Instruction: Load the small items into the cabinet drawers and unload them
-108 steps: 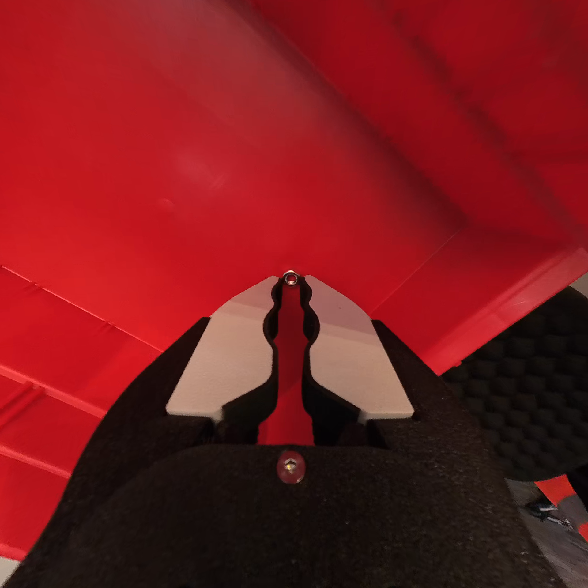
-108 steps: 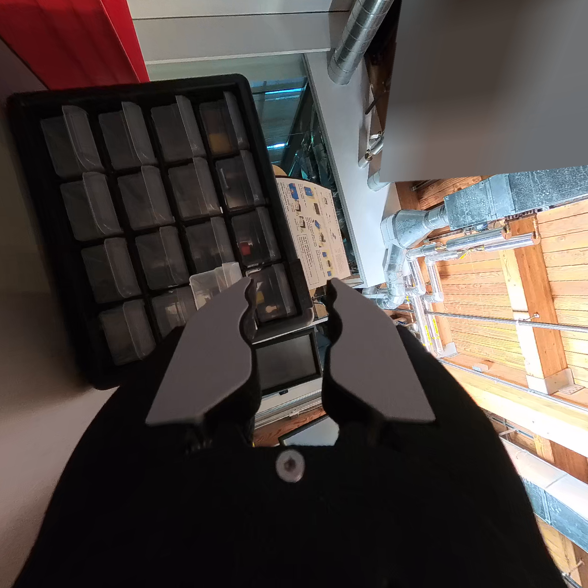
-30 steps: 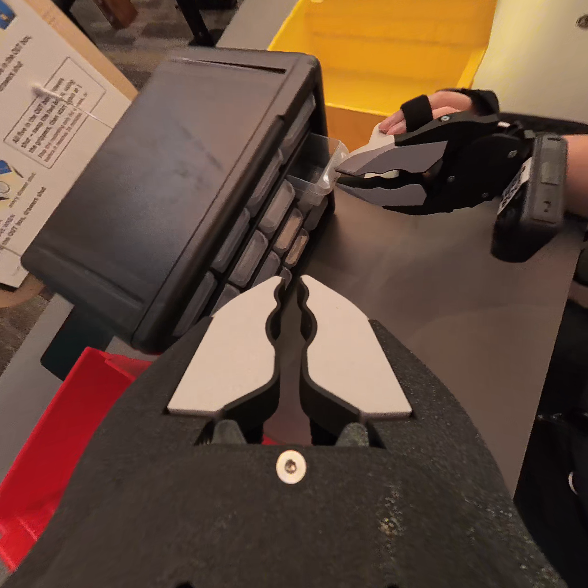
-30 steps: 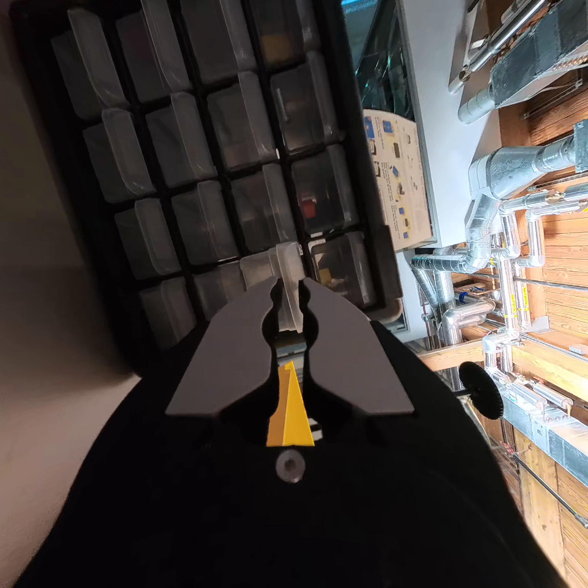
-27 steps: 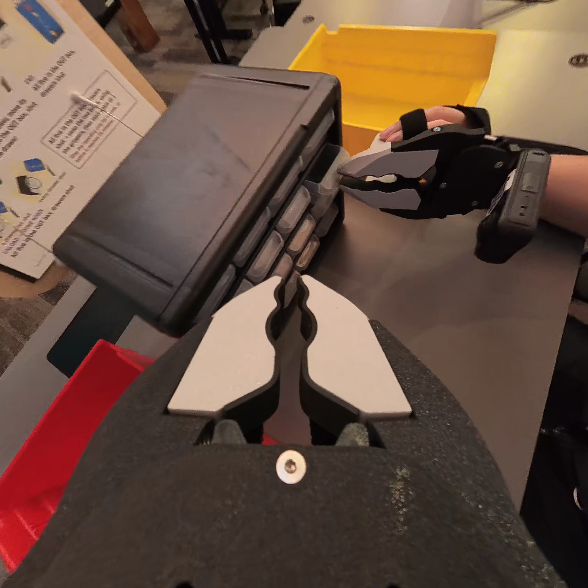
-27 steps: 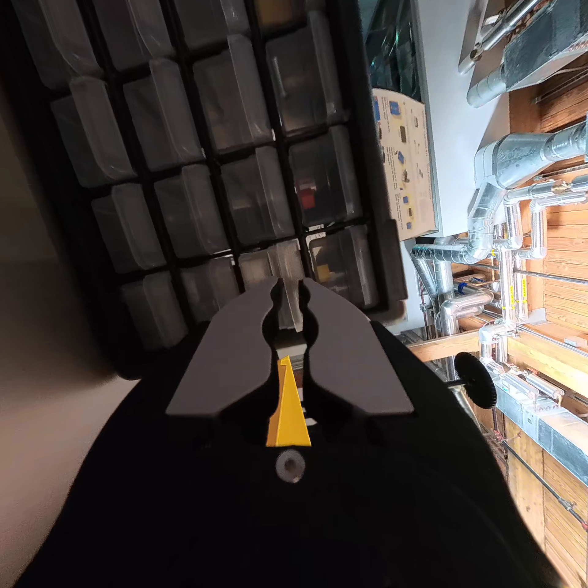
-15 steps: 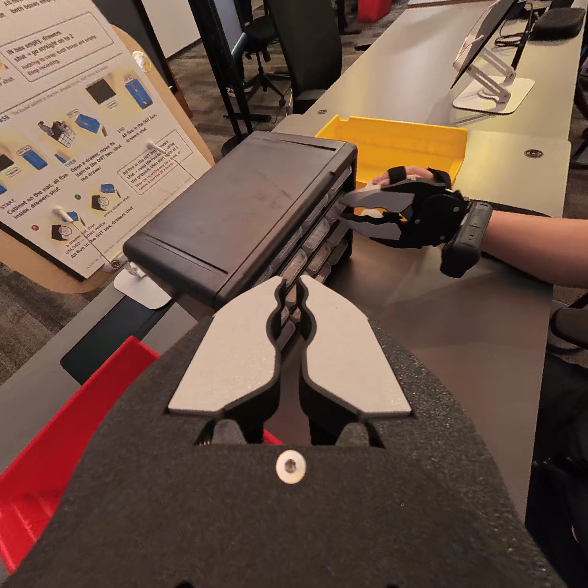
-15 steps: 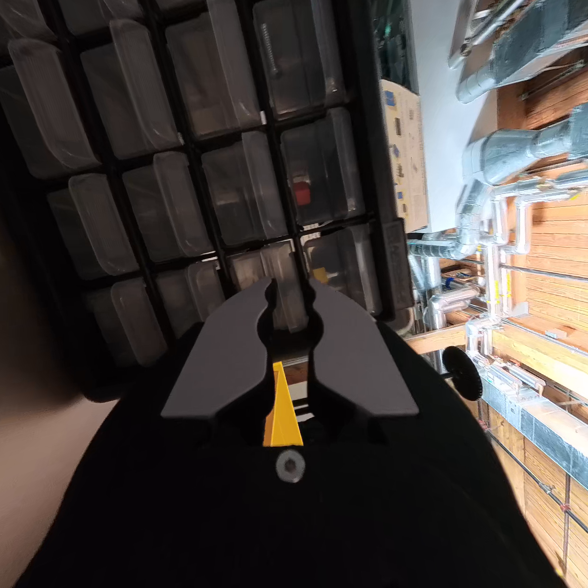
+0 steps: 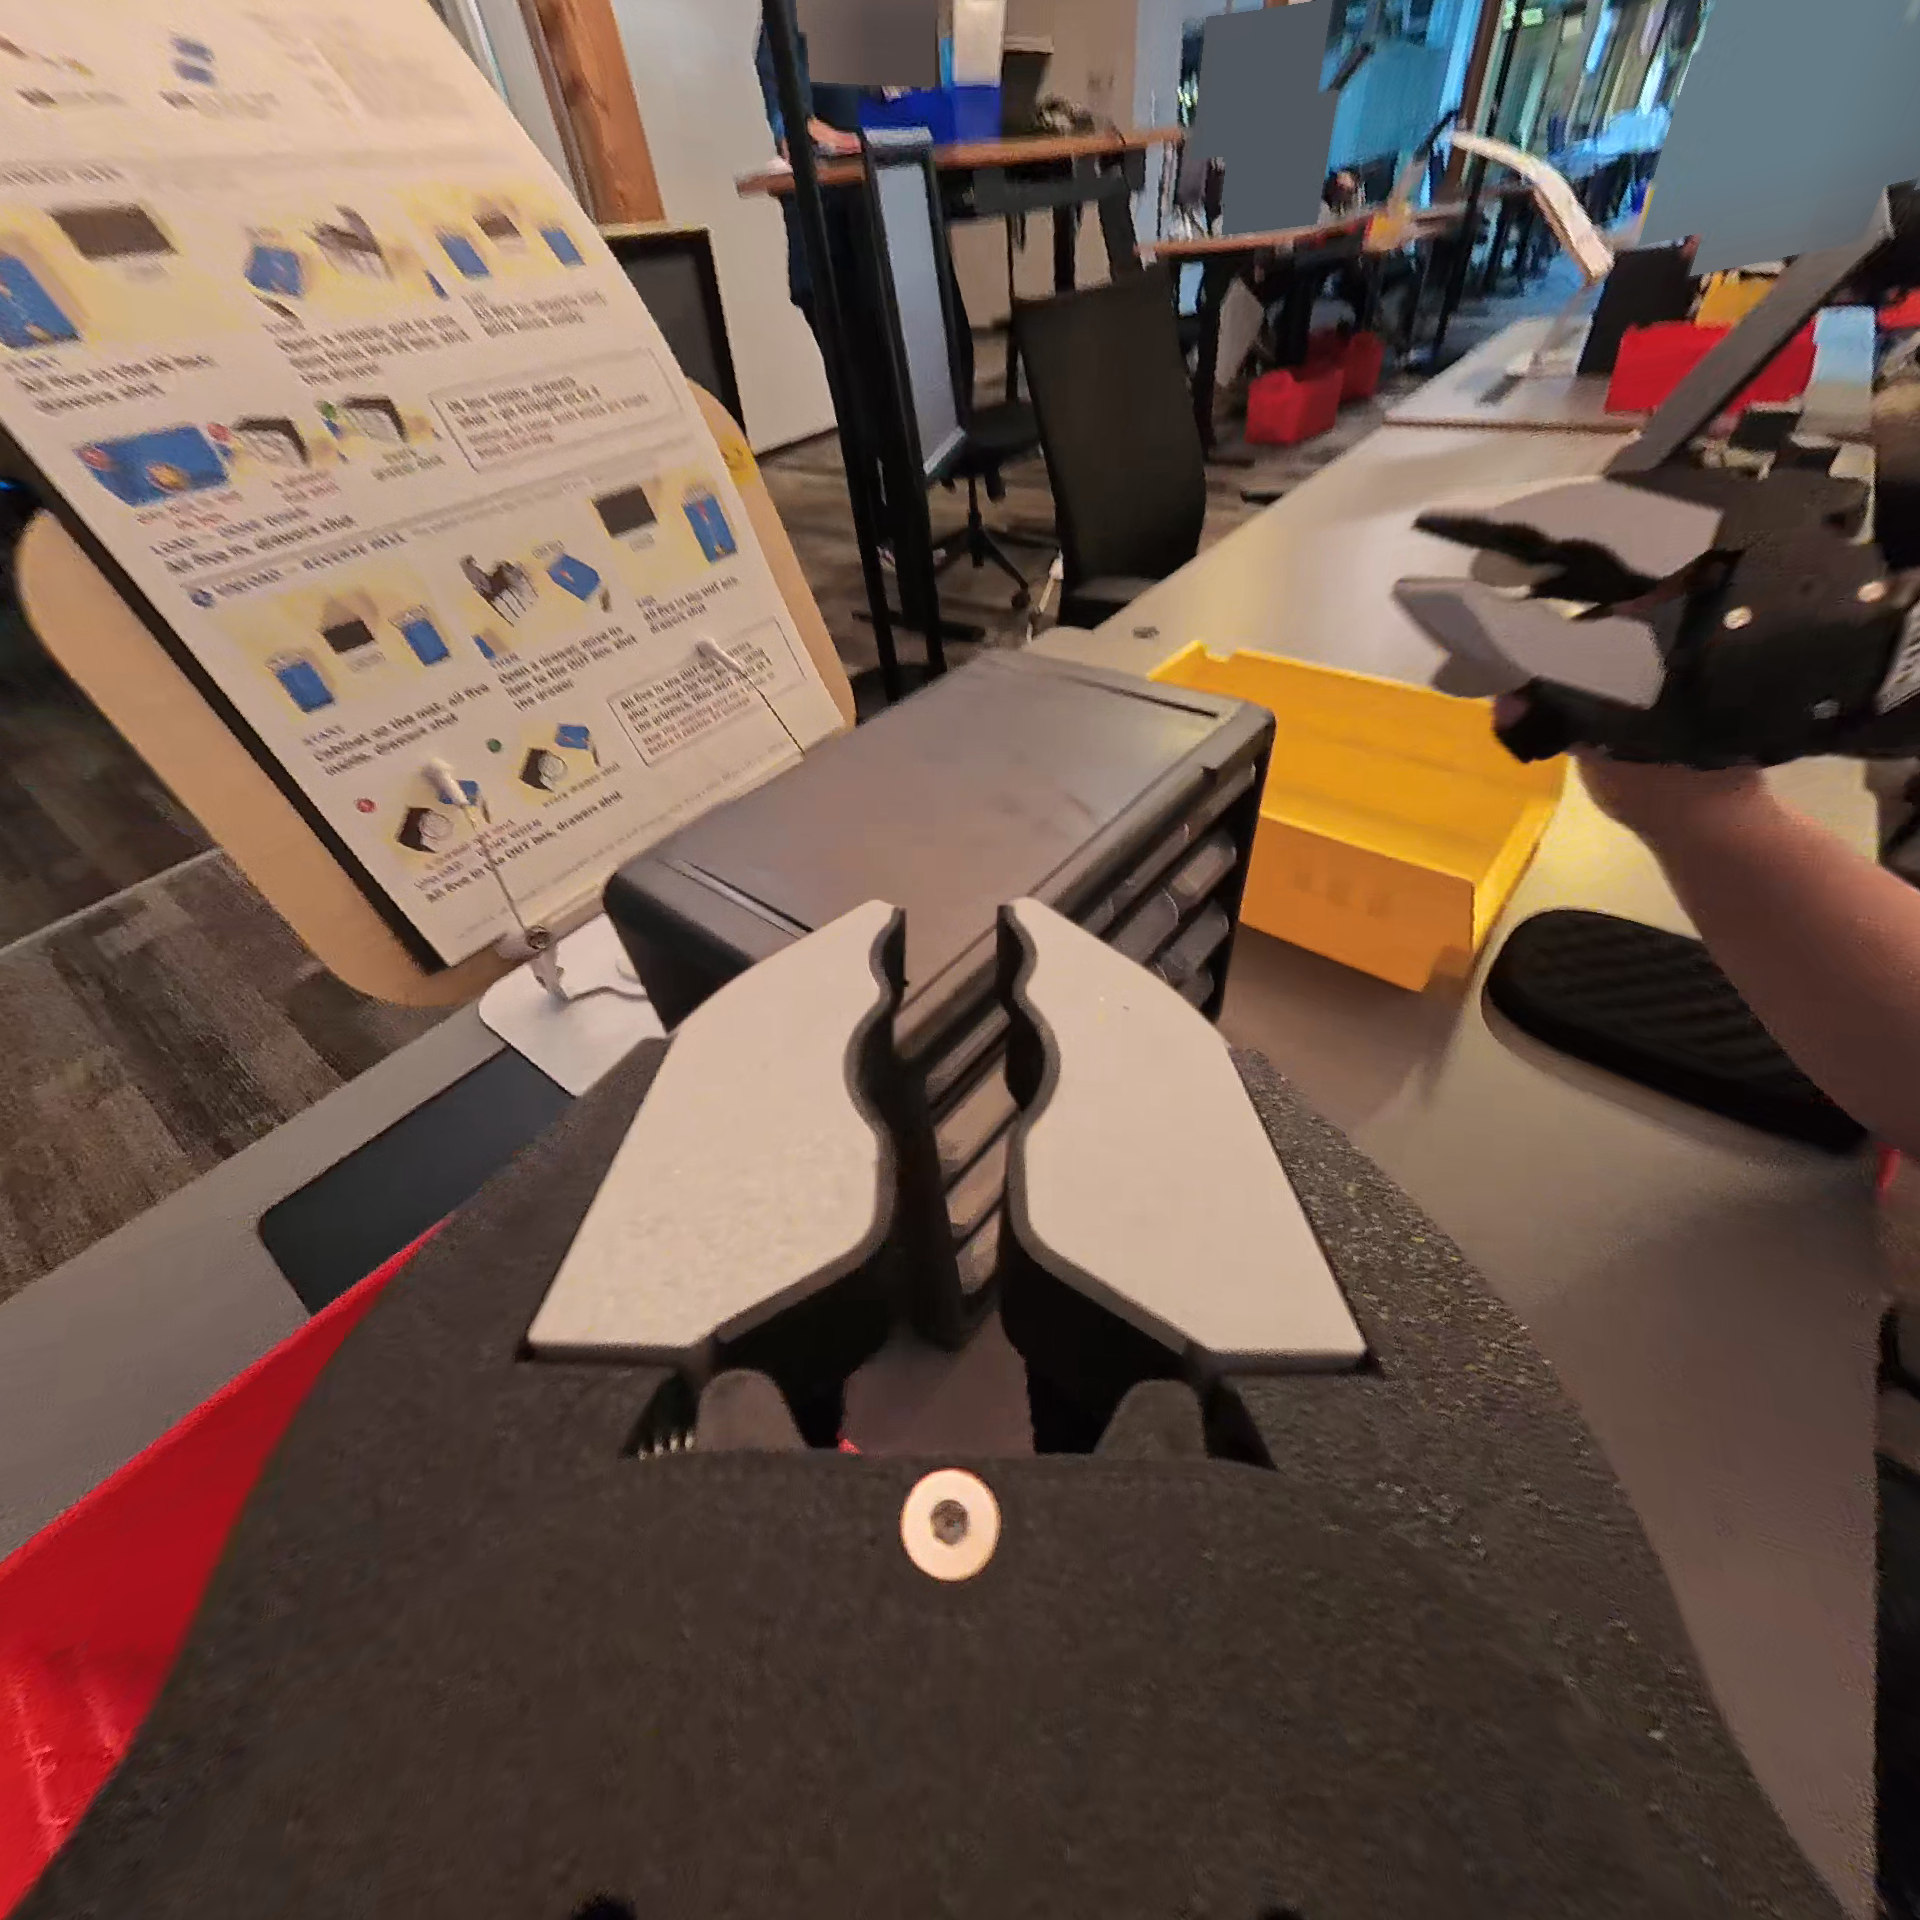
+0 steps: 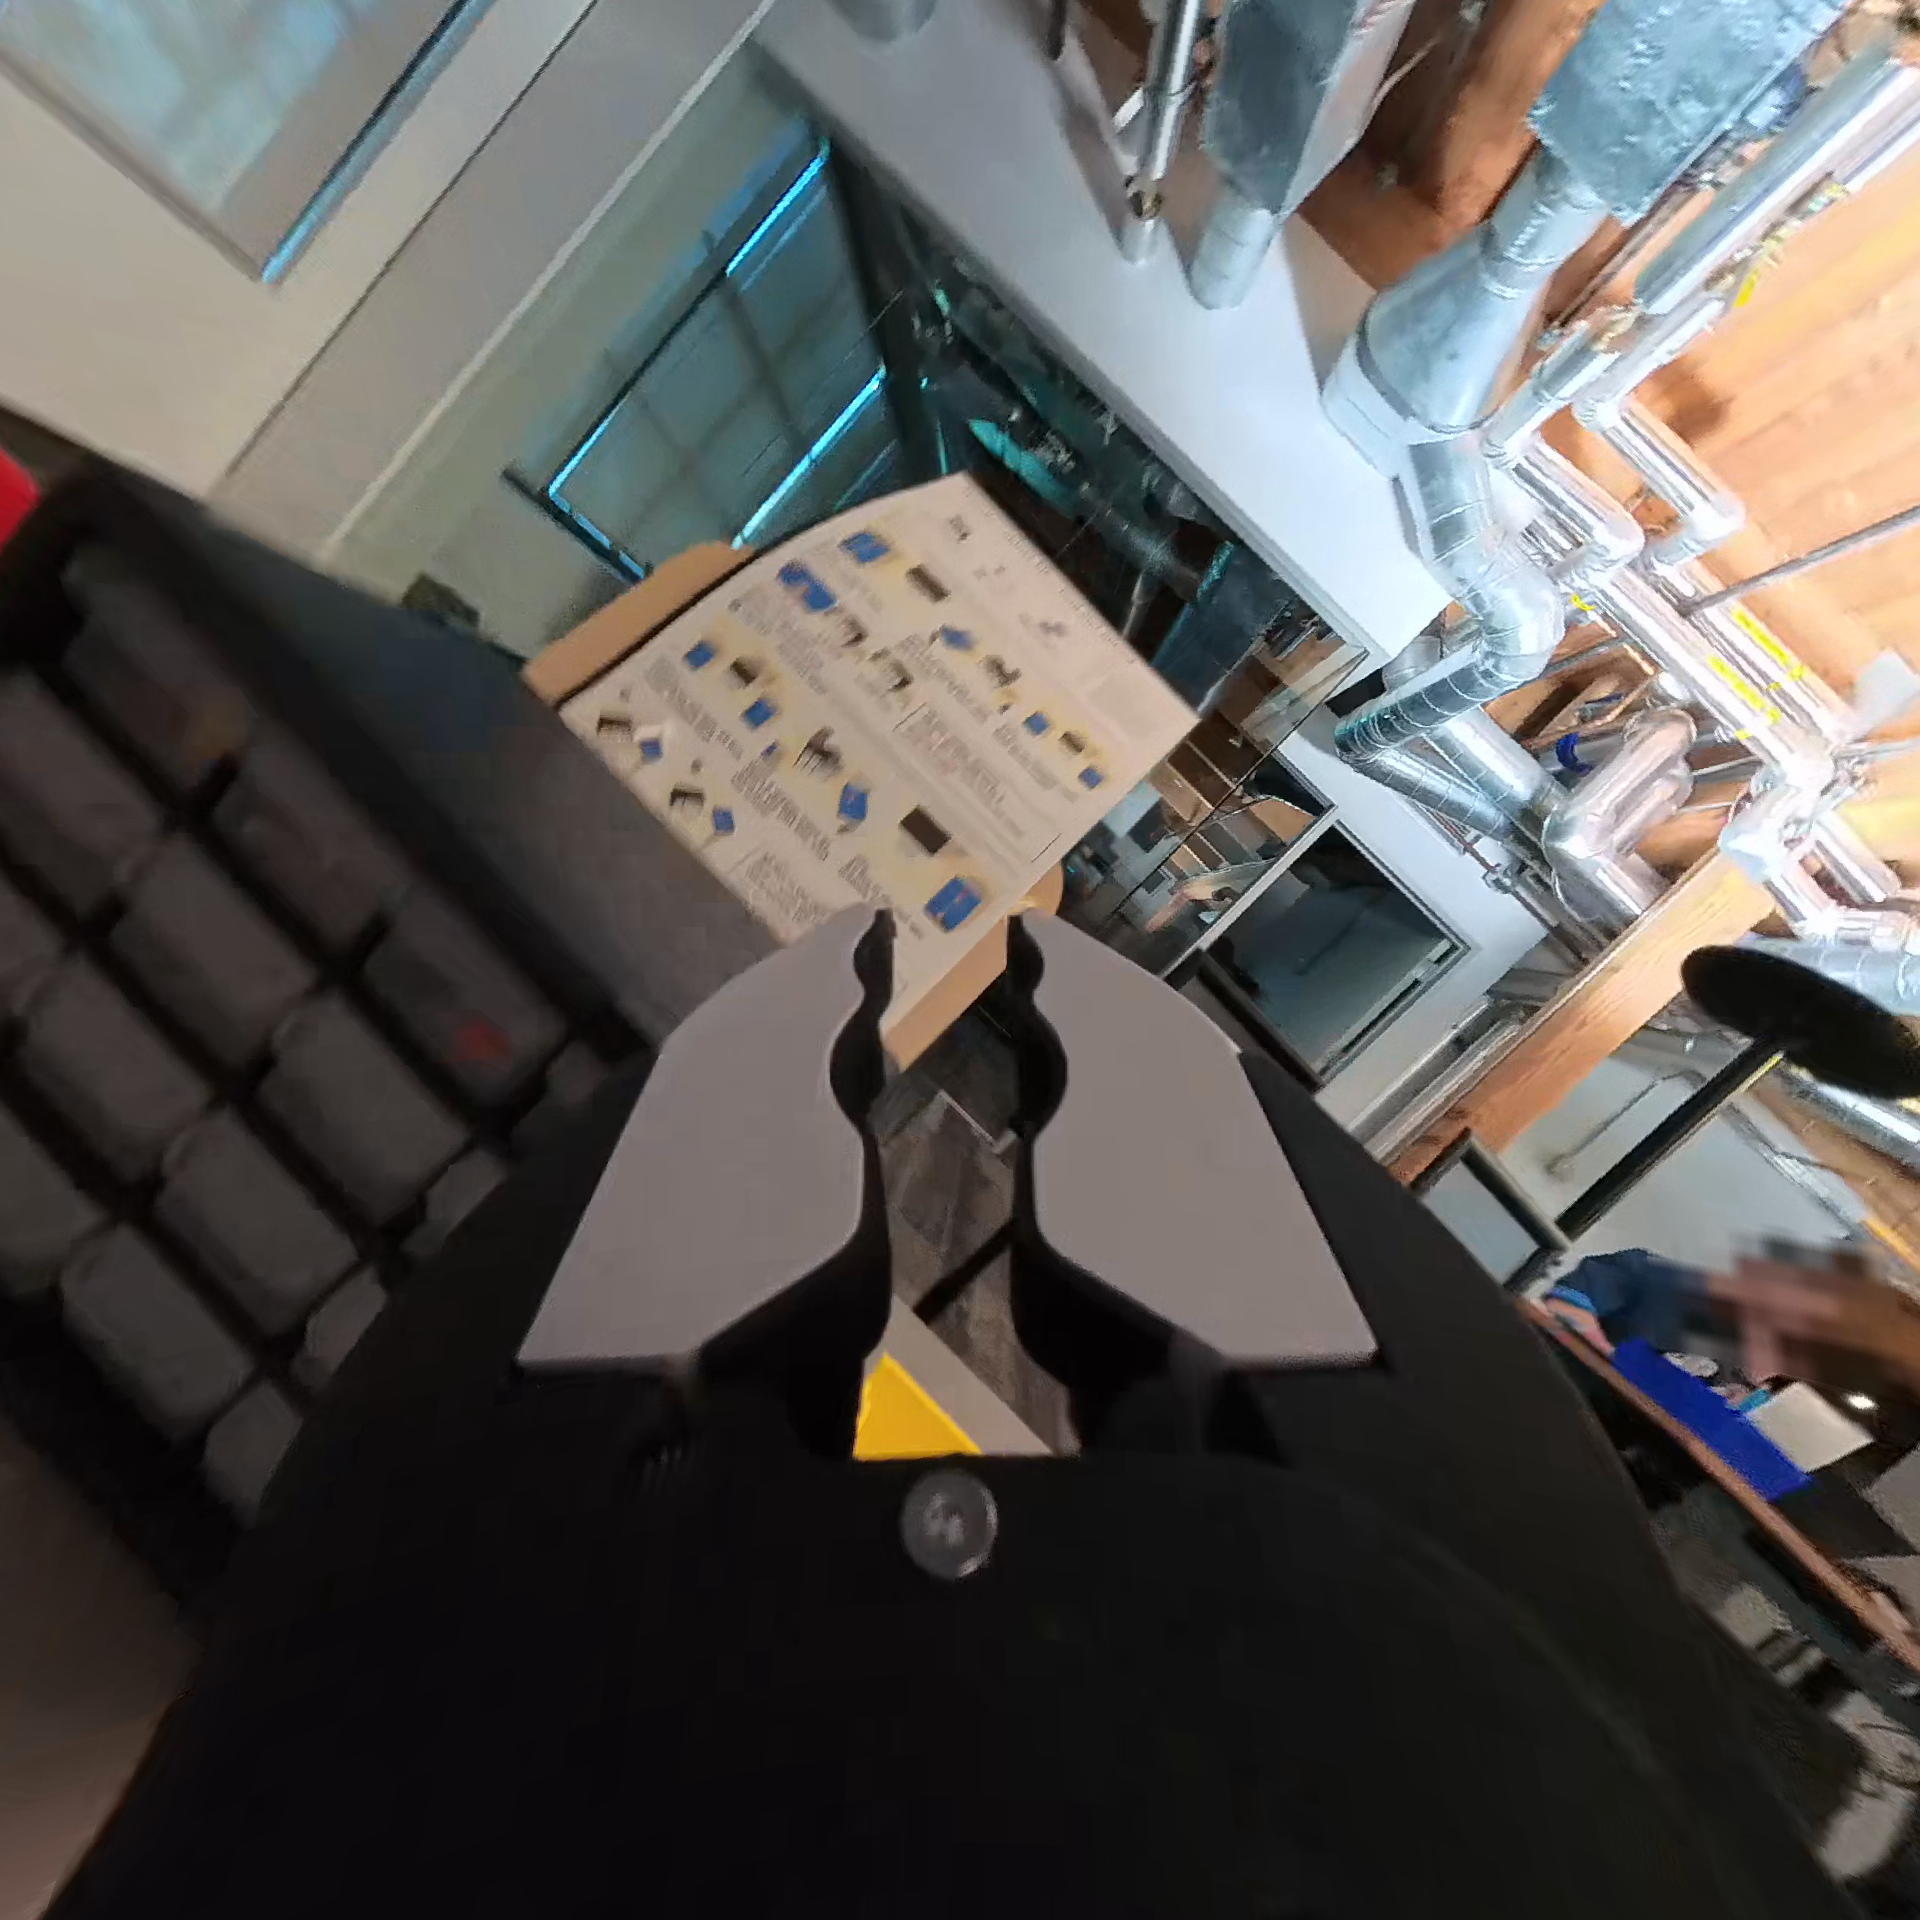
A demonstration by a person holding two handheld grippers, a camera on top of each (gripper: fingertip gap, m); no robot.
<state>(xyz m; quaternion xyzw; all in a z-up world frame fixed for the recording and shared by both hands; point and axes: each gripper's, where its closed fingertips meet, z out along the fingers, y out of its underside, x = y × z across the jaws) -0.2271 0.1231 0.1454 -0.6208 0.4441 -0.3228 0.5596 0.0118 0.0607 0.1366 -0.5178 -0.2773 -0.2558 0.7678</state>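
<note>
The black cabinet (image 9: 935,790) with small clear drawers stands on the grey mat, and every drawer front I can see sits flush. My left gripper (image 9: 949,920) is held back from the cabinet's near corner, its fingers a narrow gap apart and empty. My right gripper (image 9: 1455,582) is raised in the air to the right, above the yellow bin (image 9: 1382,790), clear of the cabinet. In the blurred right wrist view the right gripper (image 10: 951,935) is slightly open and empty. The cabinet's drawer fronts (image 10: 260,987) lie to its left, with a red item (image 10: 473,1039) dimly visible in one.
A red bin (image 9: 156,1558) is at the near left beside my left gripper. An instruction board (image 9: 364,520) leans behind the cabinet. A black pad (image 9: 1662,1039) lies on the table to the right. Chairs and desks stand farther back. There is about 25 cm between the tips of the two grippers. The right tips stand about 15 cm off the red item (image 10: 473,1039).
The right gripper let go of the clear drawer after it slid back in, then lifted up and away to the right. The left gripper pulled back and tilted up, its fingers slightly wider.
</note>
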